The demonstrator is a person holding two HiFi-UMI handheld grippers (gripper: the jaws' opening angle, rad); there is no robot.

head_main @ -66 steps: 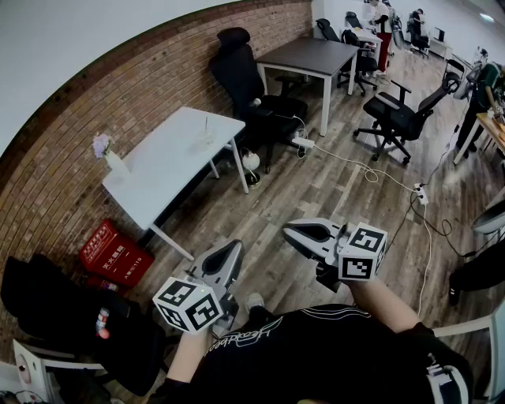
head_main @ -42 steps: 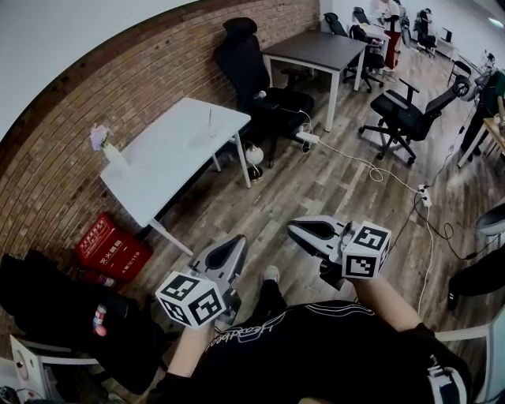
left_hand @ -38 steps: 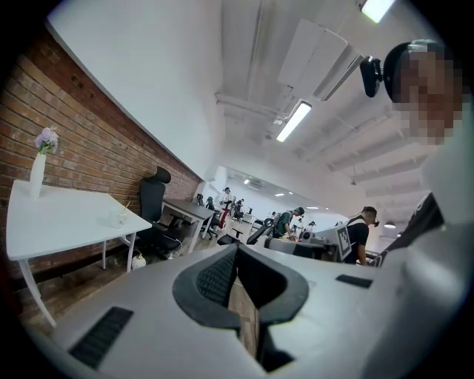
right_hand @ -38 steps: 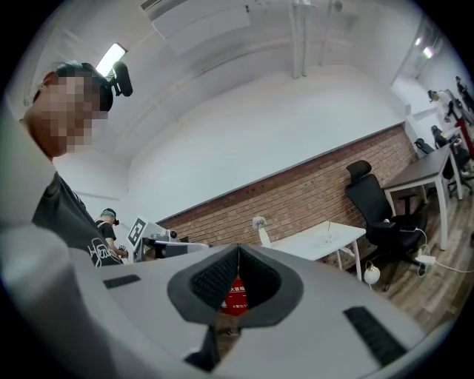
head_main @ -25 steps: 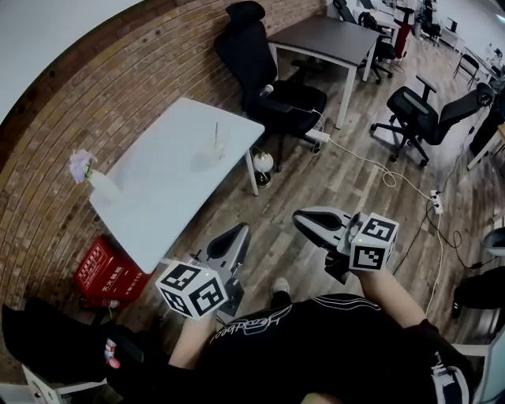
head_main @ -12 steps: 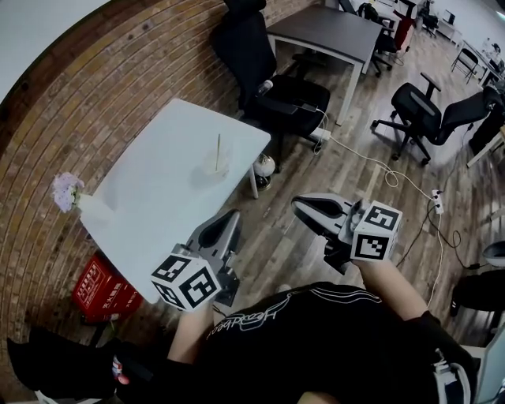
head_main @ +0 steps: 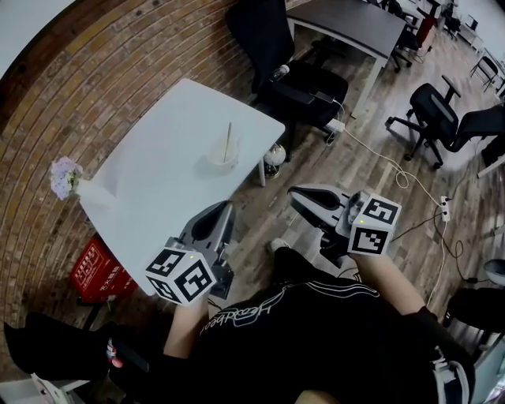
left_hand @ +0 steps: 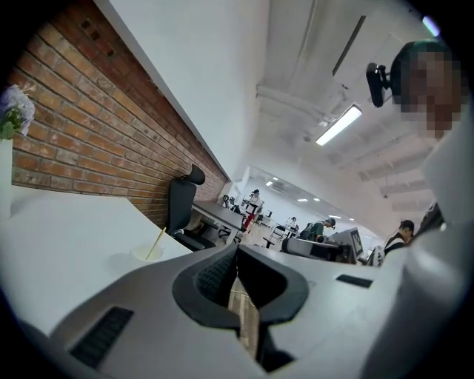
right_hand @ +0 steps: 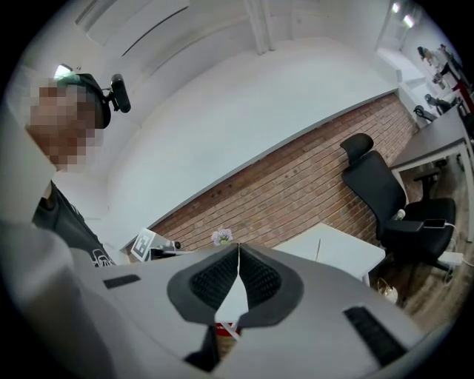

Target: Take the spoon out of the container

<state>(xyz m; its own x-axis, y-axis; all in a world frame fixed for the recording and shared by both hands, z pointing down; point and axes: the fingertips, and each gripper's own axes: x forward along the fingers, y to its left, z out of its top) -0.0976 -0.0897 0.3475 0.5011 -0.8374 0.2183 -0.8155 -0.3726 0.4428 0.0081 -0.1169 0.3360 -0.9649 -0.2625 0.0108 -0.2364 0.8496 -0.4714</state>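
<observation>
A small pale container (head_main: 223, 156) stands on the white table (head_main: 158, 197), with a thin light spoon handle (head_main: 228, 140) sticking up out of it. Both grippers hang in the air short of the table's near edge, apart from the container. My left gripper (head_main: 220, 211) is shut with nothing in it, its tips over the table's near corner. My right gripper (head_main: 297, 194) is shut and empty too, over the wooden floor. The left gripper view shows the container (left_hand: 147, 254) and spoon (left_hand: 157, 241) well ahead of its closed jaws. In the right gripper view the spoon (right_hand: 319, 249) shows small and far.
A vase of lilac flowers (head_main: 66, 177) stands at the table's left end. Behind the table are a black office chair (head_main: 288, 71) and a dark desk (head_main: 351, 20). A red crate (head_main: 99, 270) sits under the table. White cables (head_main: 379, 162) run over the floor near more chairs (head_main: 446, 118).
The person has walked toward the white table, which now lies much nearer and just ahead of the left gripper. Both grippers have stayed shut and empty.
</observation>
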